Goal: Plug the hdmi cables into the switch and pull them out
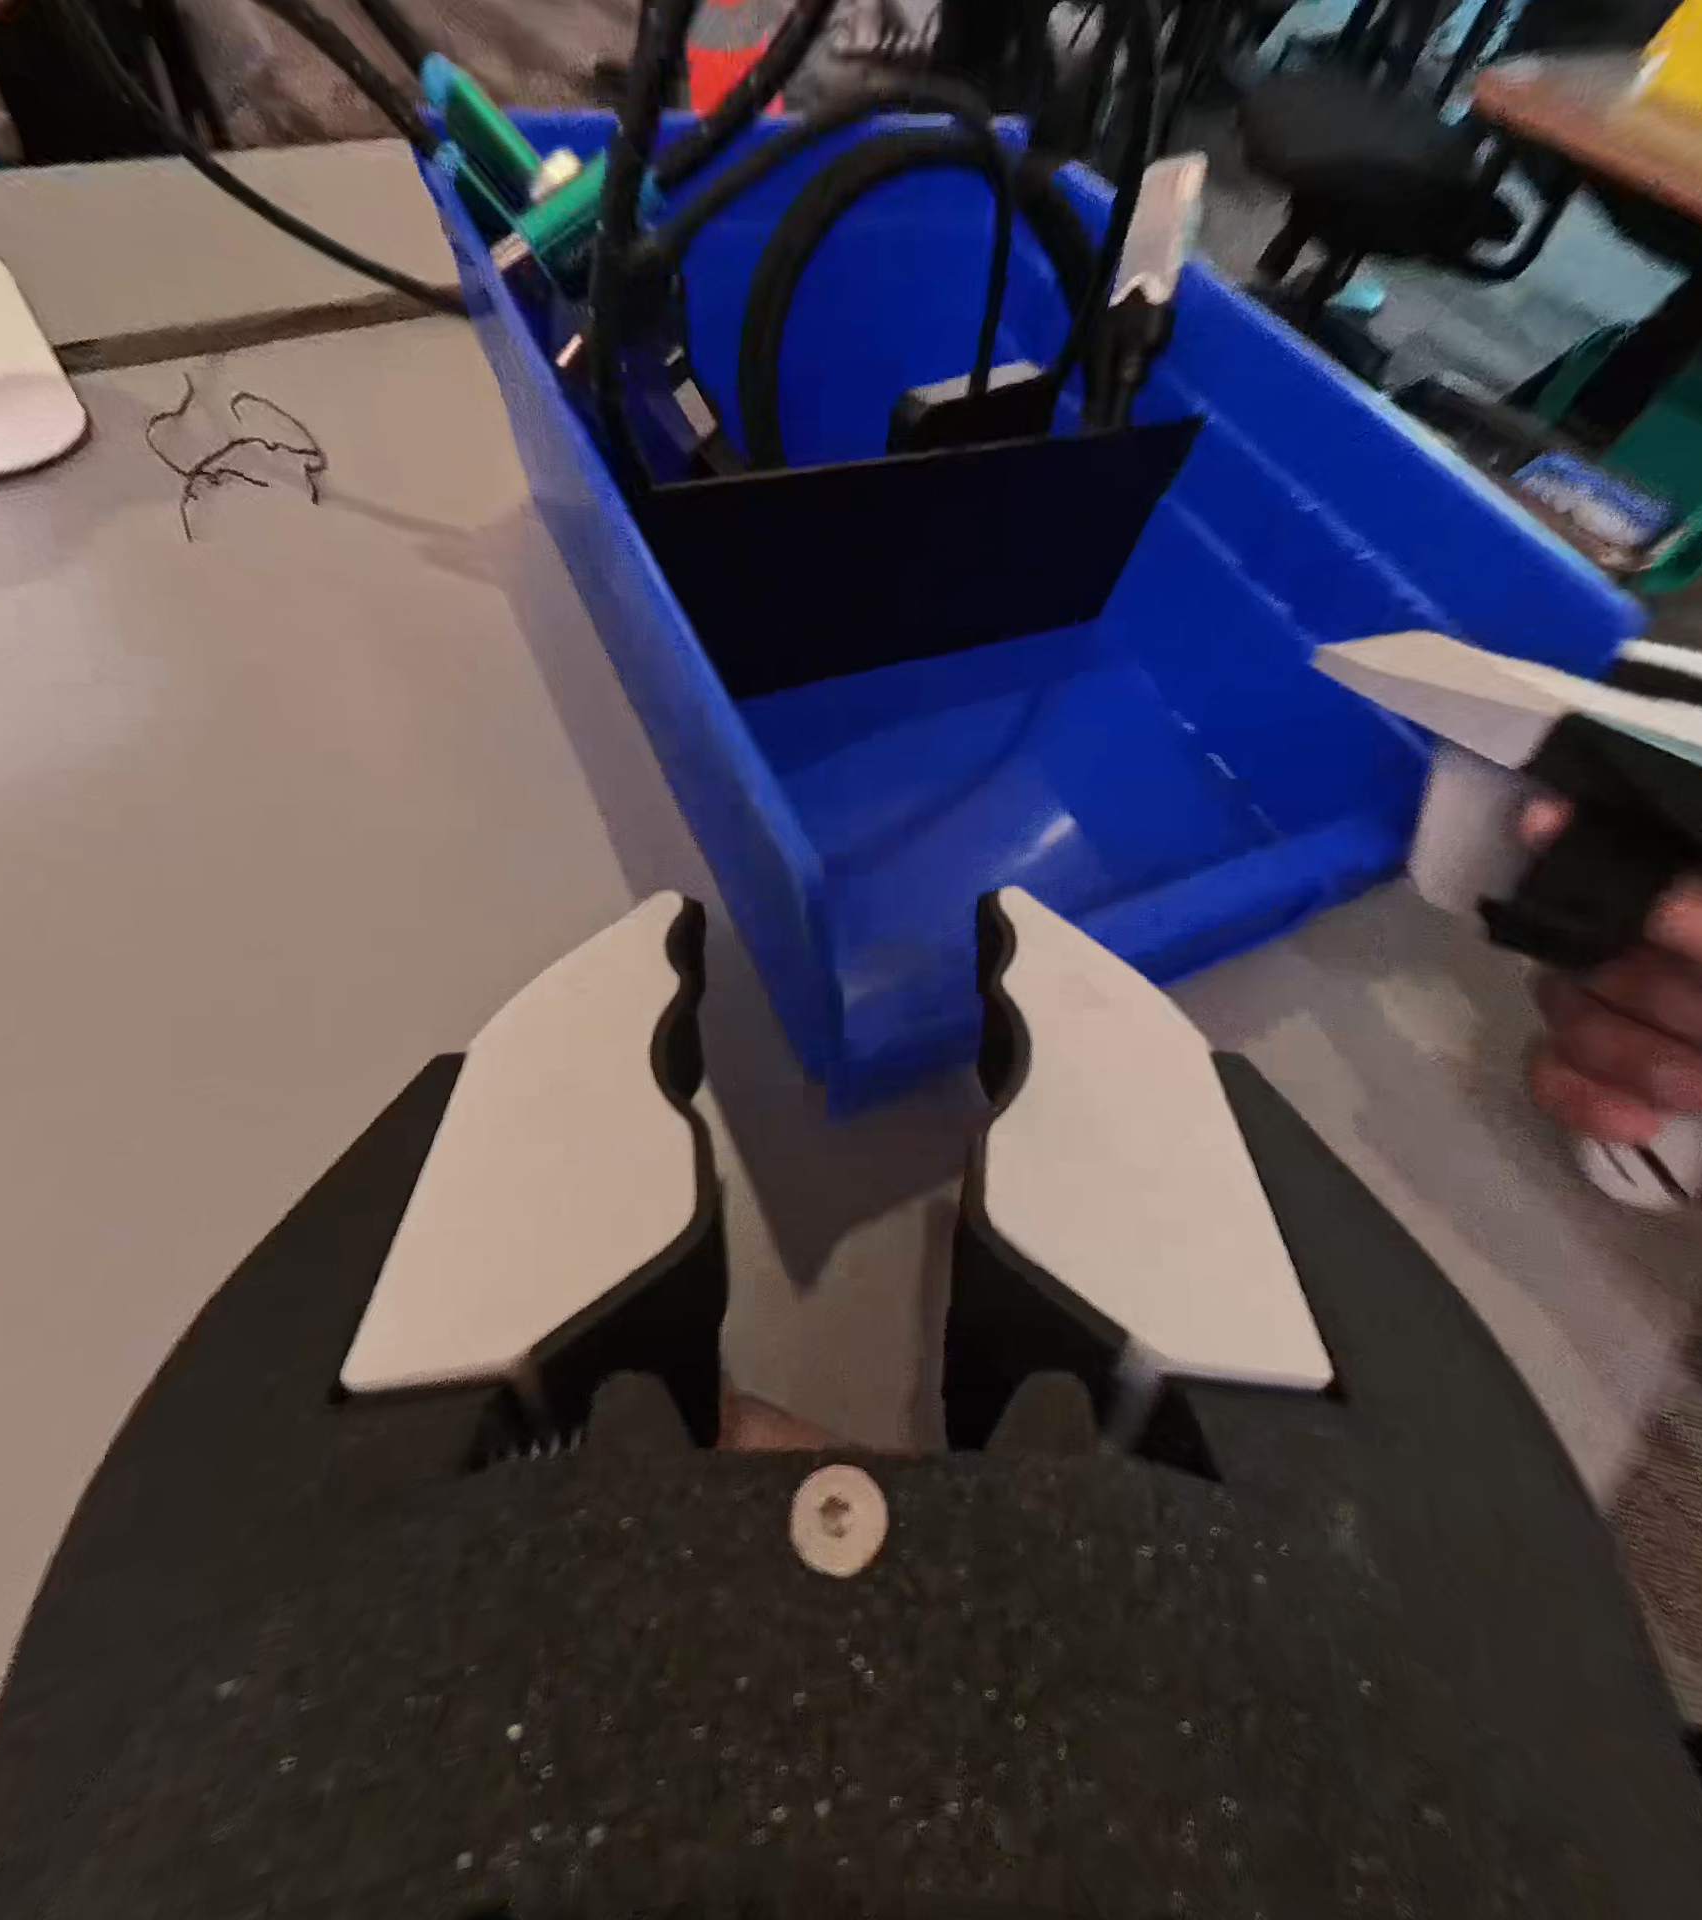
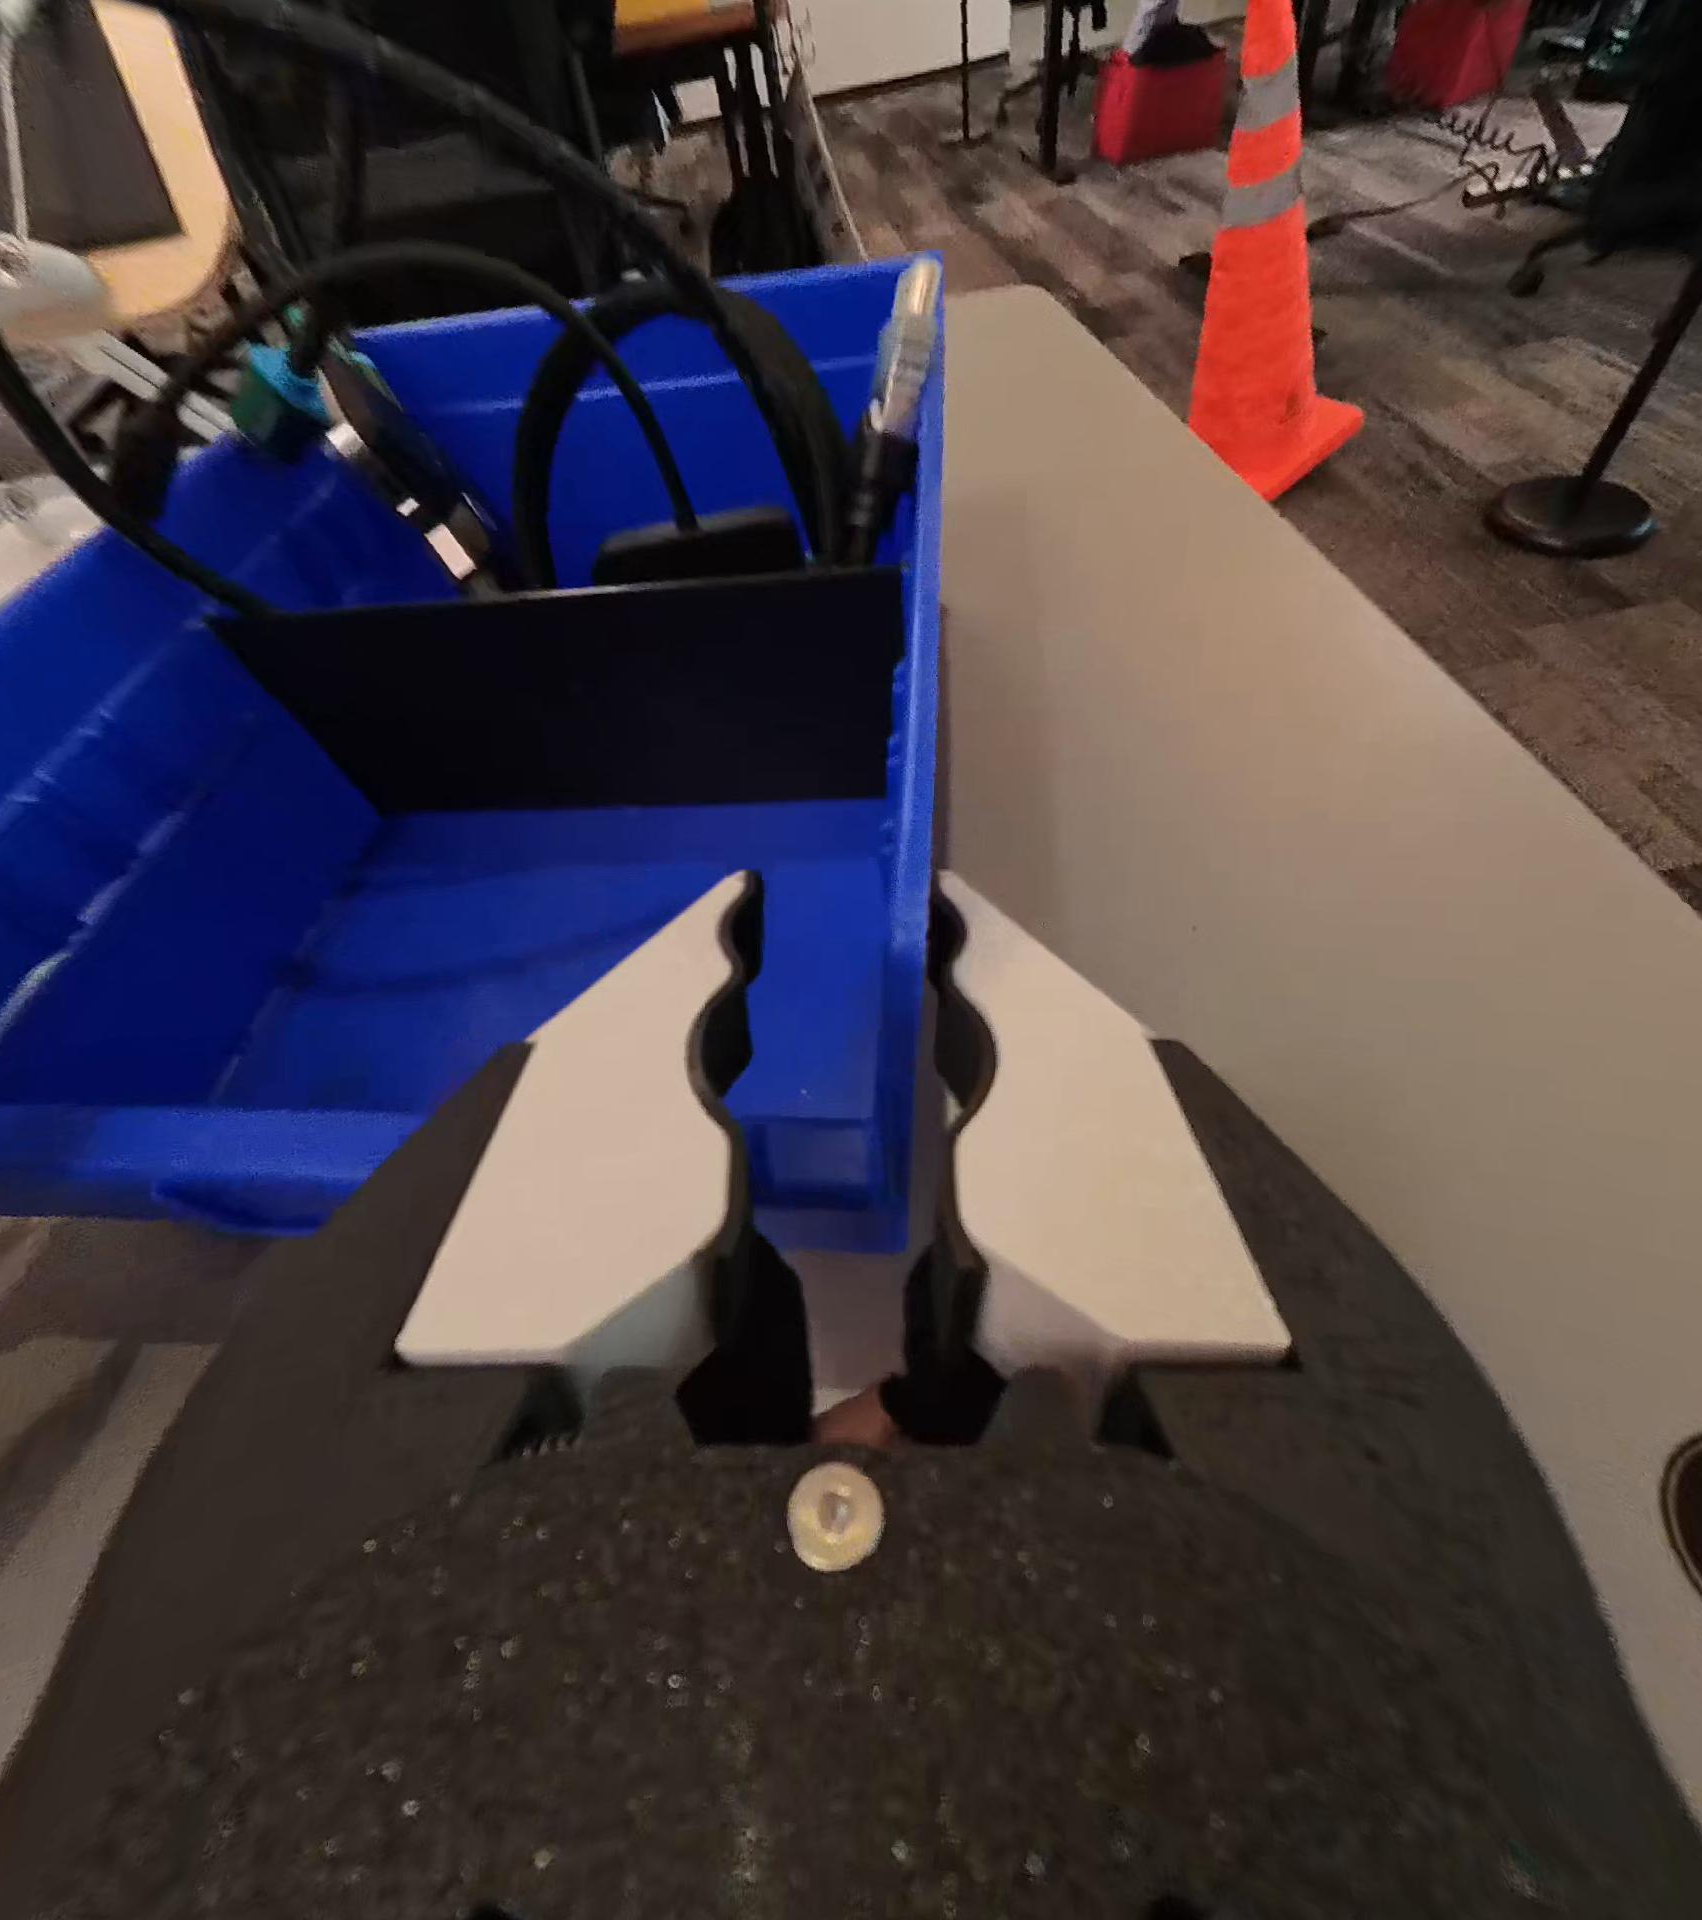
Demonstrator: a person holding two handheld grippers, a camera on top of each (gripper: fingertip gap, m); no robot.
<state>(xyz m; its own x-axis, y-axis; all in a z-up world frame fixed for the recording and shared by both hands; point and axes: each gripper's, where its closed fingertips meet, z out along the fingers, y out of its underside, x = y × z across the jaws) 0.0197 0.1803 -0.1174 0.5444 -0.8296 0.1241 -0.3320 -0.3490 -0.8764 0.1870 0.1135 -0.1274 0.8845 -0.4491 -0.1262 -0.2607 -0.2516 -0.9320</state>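
Two parted, empty hand-held grippers (image 1: 836, 925) (image 2: 845, 896)

Glossy blue plastic bin (image 1: 1242, 499), matt grey table (image 1: 203, 831), shiny metal plug (image 2: 904, 343).

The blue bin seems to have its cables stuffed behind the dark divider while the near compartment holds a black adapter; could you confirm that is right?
Not quite. The cables do sit behind the dark divider of the blue bin, but the near compartment is empty: both the right wrist view and the left wrist view show only bare blue floor there. The black adapter is behind the divider with the cables.
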